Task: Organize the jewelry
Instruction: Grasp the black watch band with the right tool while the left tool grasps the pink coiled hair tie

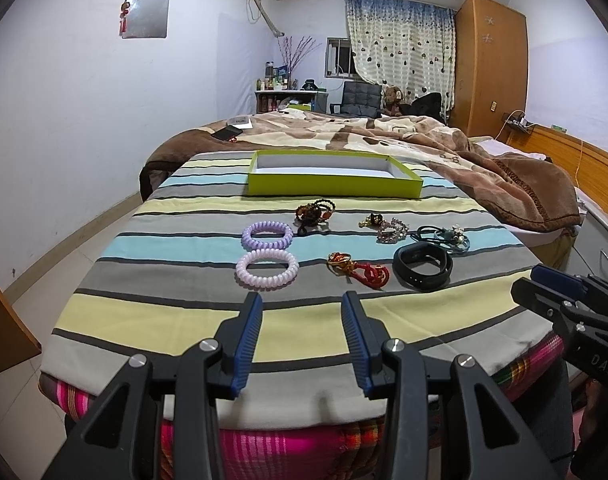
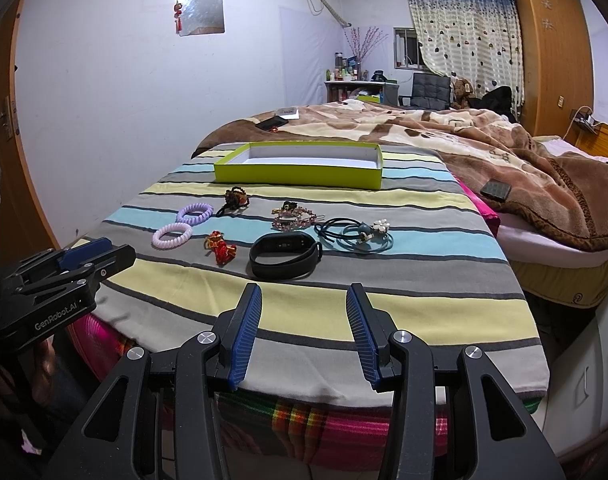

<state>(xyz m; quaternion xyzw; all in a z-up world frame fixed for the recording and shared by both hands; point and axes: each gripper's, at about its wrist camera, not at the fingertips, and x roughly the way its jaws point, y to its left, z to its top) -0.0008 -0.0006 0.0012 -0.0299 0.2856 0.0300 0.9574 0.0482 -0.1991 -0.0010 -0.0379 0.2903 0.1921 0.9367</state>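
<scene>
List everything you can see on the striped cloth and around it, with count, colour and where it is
tray: 1, lime green with white inside, far end of striped cloth, holding nothing
coil hair ties: 2, purple and pale pink, left side, touching
beaded bracelets: small dark and amber bunch, just before the tray
crystal bracelet: 1, pinkish, centre right
teal cords with flower charm: 1 bunch, far right
red knot charm: 1, red and gold, centre
fitness band: 1, black, near right
phone: 1, dark, on brown blanket
left gripper: open, near edge
right gripper: open, near edge
</scene>
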